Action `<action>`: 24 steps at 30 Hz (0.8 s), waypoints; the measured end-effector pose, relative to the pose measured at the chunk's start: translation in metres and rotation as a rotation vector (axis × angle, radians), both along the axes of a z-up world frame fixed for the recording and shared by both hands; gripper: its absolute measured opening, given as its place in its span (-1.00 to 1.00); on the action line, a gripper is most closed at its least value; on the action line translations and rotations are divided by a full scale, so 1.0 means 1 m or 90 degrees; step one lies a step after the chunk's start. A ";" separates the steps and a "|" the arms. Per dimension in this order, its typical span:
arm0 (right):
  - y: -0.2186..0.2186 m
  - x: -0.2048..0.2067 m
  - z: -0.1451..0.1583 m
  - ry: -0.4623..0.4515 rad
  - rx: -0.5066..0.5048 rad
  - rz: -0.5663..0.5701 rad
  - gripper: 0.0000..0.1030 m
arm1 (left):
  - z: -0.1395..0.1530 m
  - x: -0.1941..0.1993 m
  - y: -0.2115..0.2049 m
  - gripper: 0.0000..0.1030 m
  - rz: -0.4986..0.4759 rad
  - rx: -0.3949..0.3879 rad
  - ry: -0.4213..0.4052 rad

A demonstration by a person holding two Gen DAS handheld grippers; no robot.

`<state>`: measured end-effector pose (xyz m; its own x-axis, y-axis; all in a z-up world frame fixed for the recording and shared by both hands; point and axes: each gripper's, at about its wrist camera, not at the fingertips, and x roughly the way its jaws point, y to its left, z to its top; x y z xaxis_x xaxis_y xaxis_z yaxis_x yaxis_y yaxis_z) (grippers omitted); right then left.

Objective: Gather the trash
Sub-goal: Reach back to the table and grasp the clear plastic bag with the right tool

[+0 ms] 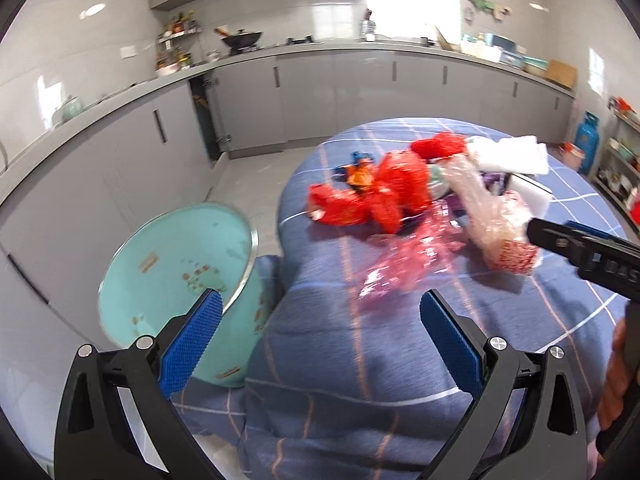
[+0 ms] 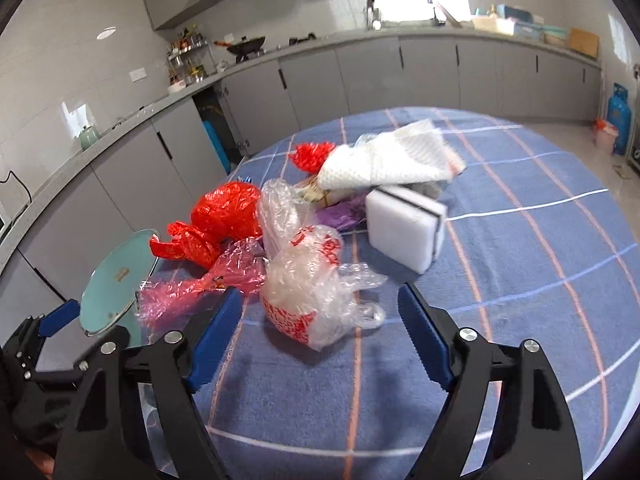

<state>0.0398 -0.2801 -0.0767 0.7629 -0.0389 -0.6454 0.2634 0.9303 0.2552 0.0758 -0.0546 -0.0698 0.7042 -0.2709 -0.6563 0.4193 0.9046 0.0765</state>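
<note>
The crumpled clear plastic bag with red print point(image 2: 316, 300) lies on the blue checked tablecloth point(image 2: 520, 280), at the near edge of the trash heap and just ahead of the right gripper point(image 2: 320, 320). That gripper's blue-padded fingers stand wide on either side of the bag's near end; the pads do not press on it, so nothing is held. Behind and left of the bag sit a pink cellophane wrapper point(image 2: 200, 284), a bunched red plastic bag point(image 2: 224, 216), a folded white foam sheet point(image 2: 384, 160) and a white sponge block point(image 2: 404, 228).

The left gripper point(image 1: 320, 320) hovers near the table's edge, fingers wide and empty, beside the mint-green round bin point(image 1: 172, 276) standing on the floor against the table.

The film looks slippery and springy: if the fingers close on a loose fold only, the bag may slide free or trail. The pink wrapper touches it and could get dragged along, then drop to the floor short of the bin. The cloth might also get pinched and pulled.
</note>
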 end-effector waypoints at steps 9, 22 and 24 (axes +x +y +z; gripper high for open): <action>-0.004 0.025 -0.016 0.056 0.022 0.022 0.29 | -0.006 0.011 -0.029 0.76 -0.048 0.000 0.009; -0.007 -0.005 0.007 -0.004 0.038 0.035 -0.28 | 0.004 0.004 -0.027 0.65 -0.086 -0.053 0.011; -0.009 -0.012 0.015 -0.021 0.038 0.031 -0.28 | 0.004 0.005 -0.032 0.65 -0.091 -0.056 0.017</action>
